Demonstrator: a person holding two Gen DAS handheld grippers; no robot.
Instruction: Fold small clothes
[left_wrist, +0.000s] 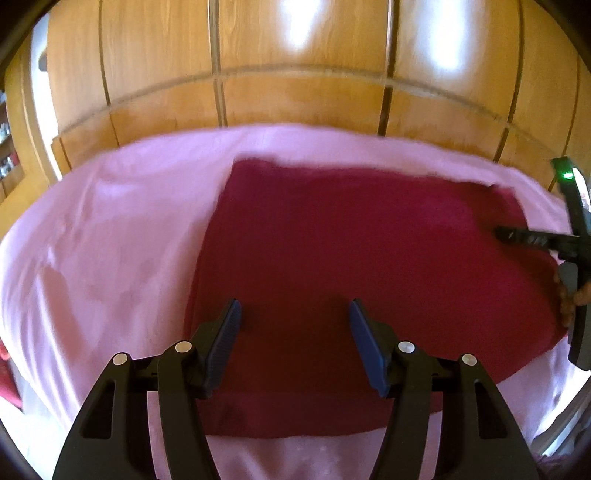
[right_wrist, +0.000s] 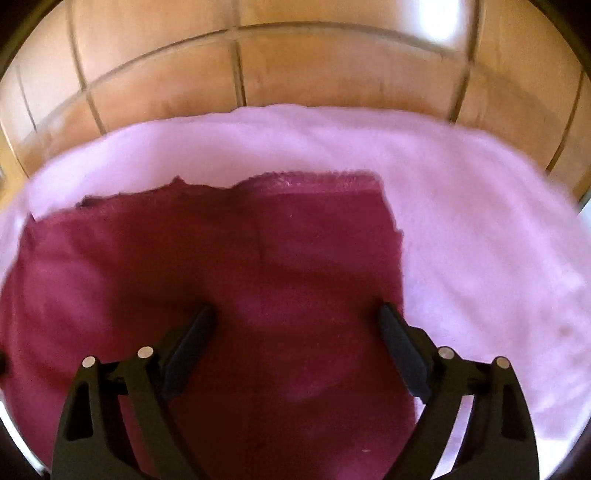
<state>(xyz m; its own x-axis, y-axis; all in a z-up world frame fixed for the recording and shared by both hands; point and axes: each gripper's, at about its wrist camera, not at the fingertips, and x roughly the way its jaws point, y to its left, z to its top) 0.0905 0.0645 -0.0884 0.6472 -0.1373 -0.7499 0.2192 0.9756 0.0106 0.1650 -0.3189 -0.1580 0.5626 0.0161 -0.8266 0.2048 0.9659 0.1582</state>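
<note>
Left tool (left_wrist: 295, 314) spread wide over maroon garment (left_wrist: 351, 251); right tool (right_wrist: 297, 314) likewise; pink sheet (right_wrist: 480, 221) beneath.

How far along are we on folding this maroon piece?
Done: the maroon garment lies spread fairly flat on the pink sheet; whether a fold is already in cannot be told. In hand: nothing; the left gripper and right gripper hover open above it. Left: grasp an edge and fold.

Bright, warm daylight. White glare patches sit on the wooden wardrobe doors (left_wrist: 295, 55), high above the pink sheet (left_wrist: 110, 229). Both views are motion-blurred, the right wrist view more. Fisheye bends the door seams; corners go black.
</note>
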